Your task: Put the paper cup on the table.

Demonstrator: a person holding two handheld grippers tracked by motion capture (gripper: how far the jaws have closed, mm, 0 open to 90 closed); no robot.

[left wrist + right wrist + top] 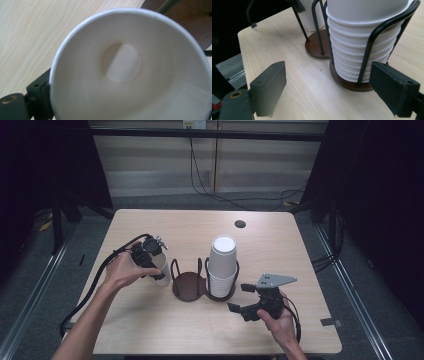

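My left gripper [156,270] stands over the single paper cup [161,270], upright on the table just left of the empty holder ring [187,285]; its jaws straddle the rim, seemingly loosened. My right gripper [245,297] waits wide open, empty, near the cup stack [222,265].

A recording lab, by the look of it.
Lone wooden table [150,330] ringed by black curtains [385,195], cables [200,175] trailing over grey carpet (no homely clutter).
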